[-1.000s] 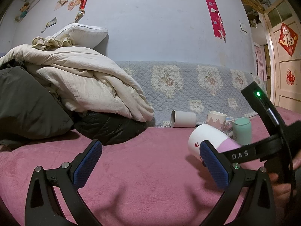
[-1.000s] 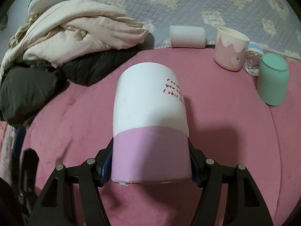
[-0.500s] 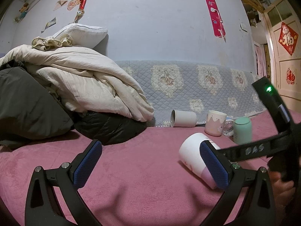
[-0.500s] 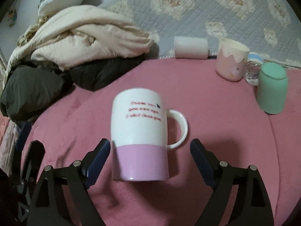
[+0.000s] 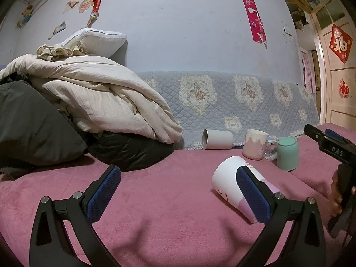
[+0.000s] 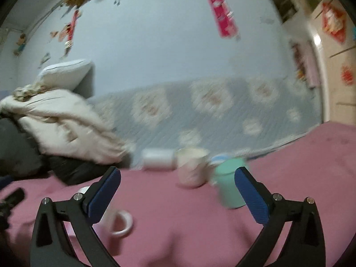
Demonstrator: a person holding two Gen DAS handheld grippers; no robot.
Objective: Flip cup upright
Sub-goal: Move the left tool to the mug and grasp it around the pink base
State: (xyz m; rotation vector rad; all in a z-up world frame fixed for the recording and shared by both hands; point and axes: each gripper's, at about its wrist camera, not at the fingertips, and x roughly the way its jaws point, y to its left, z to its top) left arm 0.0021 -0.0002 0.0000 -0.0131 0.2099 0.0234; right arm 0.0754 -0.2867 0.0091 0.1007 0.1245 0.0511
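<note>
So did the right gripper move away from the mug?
Yes. The right gripper rose and backed rightward off the mug, ending beside the green cup.

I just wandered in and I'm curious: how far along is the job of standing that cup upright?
Nothing looks finished: the white-and-pink mug lies on its side on the pink blanket. Nothing is in hand; the left gripper and right gripper are both open and empty. Left: grasp it and stand it up.
</note>
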